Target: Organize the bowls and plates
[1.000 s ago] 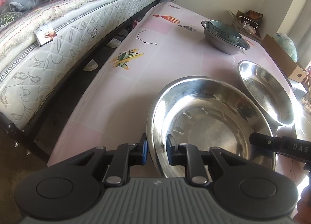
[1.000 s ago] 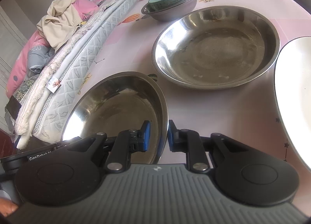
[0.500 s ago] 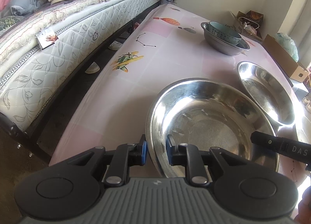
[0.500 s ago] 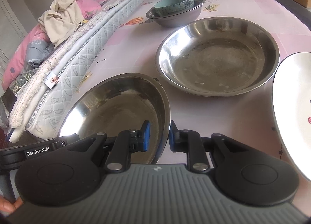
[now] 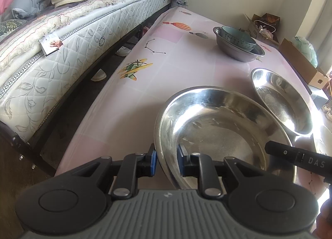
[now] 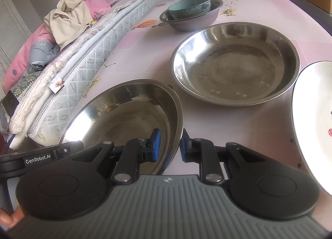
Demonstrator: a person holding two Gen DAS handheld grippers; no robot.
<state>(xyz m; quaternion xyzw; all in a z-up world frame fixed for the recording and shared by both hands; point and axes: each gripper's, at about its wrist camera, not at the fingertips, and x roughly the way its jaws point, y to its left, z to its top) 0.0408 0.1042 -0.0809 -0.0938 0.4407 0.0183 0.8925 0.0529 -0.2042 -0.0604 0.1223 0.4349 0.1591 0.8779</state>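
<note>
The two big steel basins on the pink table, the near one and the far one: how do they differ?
The near steel basin is clamped at its rim on opposite sides by both hand-held grippers, left and right; the far steel basin has nothing gripping it. The near basin sits tilted; the far one rests flat on the pink table. Both are round, shiny, shallow and empty.

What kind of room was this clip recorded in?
Most likely a bedroom doubling as an eating space: a mattress piled with bedding runs beside a pink-covered table, with cardboard boxes by the wall.
</note>
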